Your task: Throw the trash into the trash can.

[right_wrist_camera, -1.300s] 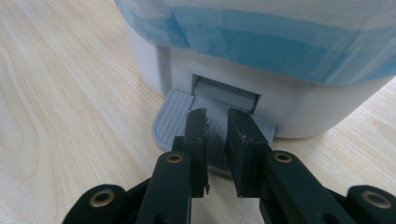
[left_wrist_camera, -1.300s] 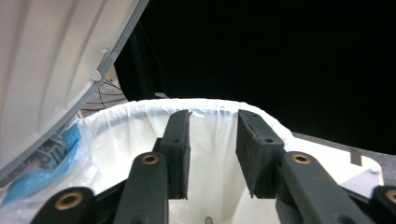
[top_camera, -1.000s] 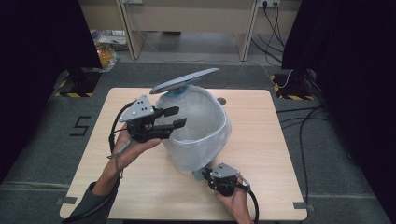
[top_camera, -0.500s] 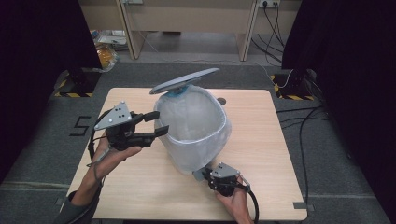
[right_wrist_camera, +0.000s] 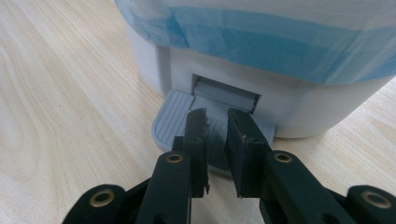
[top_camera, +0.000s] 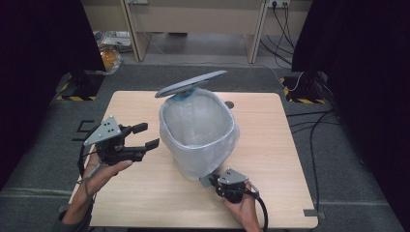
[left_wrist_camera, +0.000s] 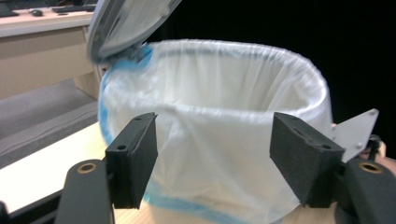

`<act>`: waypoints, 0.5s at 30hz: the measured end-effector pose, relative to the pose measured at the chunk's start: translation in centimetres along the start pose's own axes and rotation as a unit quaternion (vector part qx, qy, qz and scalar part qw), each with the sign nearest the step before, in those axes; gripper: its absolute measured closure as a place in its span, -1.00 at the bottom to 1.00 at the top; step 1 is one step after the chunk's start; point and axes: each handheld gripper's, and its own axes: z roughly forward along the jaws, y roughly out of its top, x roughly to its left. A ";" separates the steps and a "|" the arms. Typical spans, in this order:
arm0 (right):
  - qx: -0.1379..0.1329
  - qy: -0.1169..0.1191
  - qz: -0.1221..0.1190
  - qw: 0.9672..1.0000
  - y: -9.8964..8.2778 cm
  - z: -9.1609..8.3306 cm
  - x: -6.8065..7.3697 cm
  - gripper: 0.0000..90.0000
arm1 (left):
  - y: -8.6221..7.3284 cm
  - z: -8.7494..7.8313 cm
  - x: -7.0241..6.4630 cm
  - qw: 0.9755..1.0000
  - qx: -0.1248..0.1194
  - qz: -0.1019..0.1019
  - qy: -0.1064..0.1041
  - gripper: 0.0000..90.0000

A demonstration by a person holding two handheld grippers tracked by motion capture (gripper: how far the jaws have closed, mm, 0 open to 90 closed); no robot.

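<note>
A white pedal bin [top_camera: 198, 130] lined with a translucent bag stands mid-table, its grey lid [top_camera: 191, 83] tilted up at the back. My left gripper [top_camera: 147, 136] hovers open to the bin's left, apart from it, holding nothing. In the left gripper view the bagged rim [left_wrist_camera: 219, 116] and the lid [left_wrist_camera: 126, 23] lie ahead between the spread jaws [left_wrist_camera: 215, 154]. My right gripper [top_camera: 210, 180] sits low at the bin's front base. In the right gripper view it [right_wrist_camera: 217, 116] is shut, tips resting on the grey ribbed pedal [right_wrist_camera: 175, 116] under the bag's blue edge [right_wrist_camera: 261, 42].
The wooden table [top_camera: 145, 193] has bare room on both sides of the bin. A small dark spot [top_camera: 229, 104] marks the top behind the bin. On the floor are a yellow bag [top_camera: 110, 55] back left and cables [top_camera: 314, 125] at the right.
My left gripper has drawn away from the bin's rim, leftward and toward the table's near left side, staying open. The right gripper, bin and lid have not moved.
</note>
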 end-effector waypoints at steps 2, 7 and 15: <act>0.000 0.000 0.000 1.000 0.0 0.0 0.0 0.74 | -0.7 -0.1 0.2 1.000 0.005 -0.004 0.003 -0.32; 0.000 -0.001 0.000 1.000 0.0 0.0 0.0 0.74 | -2.6 -0.3 0.8 1.000 0.004 -0.012 0.012 -0.45; 0.000 0.000 0.000 1.000 0.0 0.0 0.0 0.74 | -5.3 -0.3 1.2 0.999 0.016 -0.025 0.011 -0.51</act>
